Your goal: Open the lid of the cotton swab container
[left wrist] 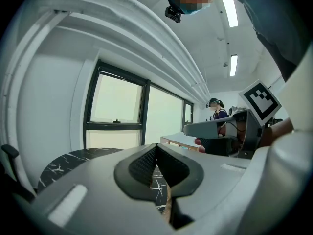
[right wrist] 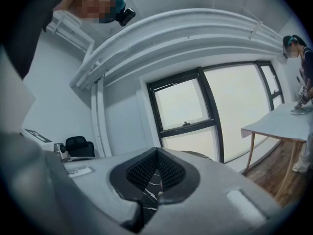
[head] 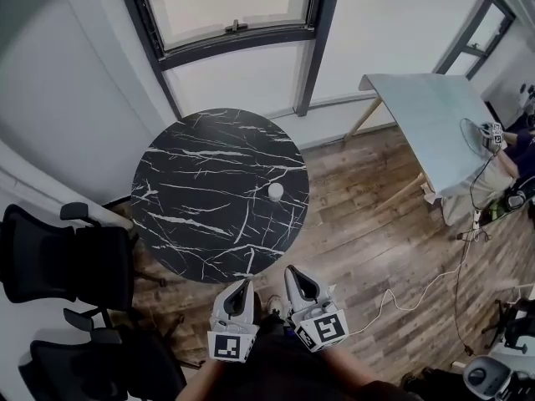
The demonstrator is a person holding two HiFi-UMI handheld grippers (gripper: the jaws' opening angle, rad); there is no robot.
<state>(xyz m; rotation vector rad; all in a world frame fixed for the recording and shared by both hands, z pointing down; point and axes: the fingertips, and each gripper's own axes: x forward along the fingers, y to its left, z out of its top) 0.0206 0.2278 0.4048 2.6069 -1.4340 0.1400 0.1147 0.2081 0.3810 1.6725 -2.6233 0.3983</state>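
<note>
step: approach only. Both grippers are short of the table and nothing is touched yet.
container: the cotton swab container point(head: 275, 191) is small and white. It stands upright and alone on the round black marble table point(head: 188, 161), right of centre and well apart from both grippers.
lid: looks on. It is too small in the head view to tell a flip lid from a lift-off one.
left gripper point(head: 244, 286): jaws together with nothing between them, held by the table's near edge and aimed across the top.
right gripper point(head: 294, 274): jaws together, empty, just beside the left one and aimed the same way.
next need: my read is that both sets of jaws must come apart before they reach the container. Closed tips would only shove it.
split of work: I'd have one gripper clamp the body low and the other take the lid rim. The container sits nearer the right gripper's line, so the left probably braces from the far side.
order: grip the body first, then work the lid. Pull straight up or lever at the rim once the lid type shows.
handling guess: it looks light on smooth marble, so it is likely to slide or tip under a one-sided push.
risk: a hard squeeze may crush it or pop the swabs out.
clutter: black chairs point(head: 58, 261) at the left and a pale table point(head: 422, 111) at the right, neither in the path.
</note>
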